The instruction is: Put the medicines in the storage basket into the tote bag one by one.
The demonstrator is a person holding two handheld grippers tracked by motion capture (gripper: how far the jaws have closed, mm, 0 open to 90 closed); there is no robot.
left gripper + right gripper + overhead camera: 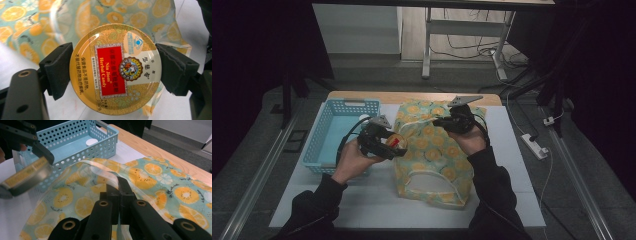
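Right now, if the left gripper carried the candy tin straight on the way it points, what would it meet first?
Most likely the orange-print bag, which lies right behind the Nin Jiom Herbal Candy tin held by the left gripper; how far off it lies is unclear.

White table [377, 200]: blue basket [323, 135], fruit-print bag [432, 160] lying on it.

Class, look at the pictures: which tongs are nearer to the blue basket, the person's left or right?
Left. The left tongs, gripping a round candy tin, hang just beside the blue basket. The right tongs pinch the fruit-print bag's rim, farther away.
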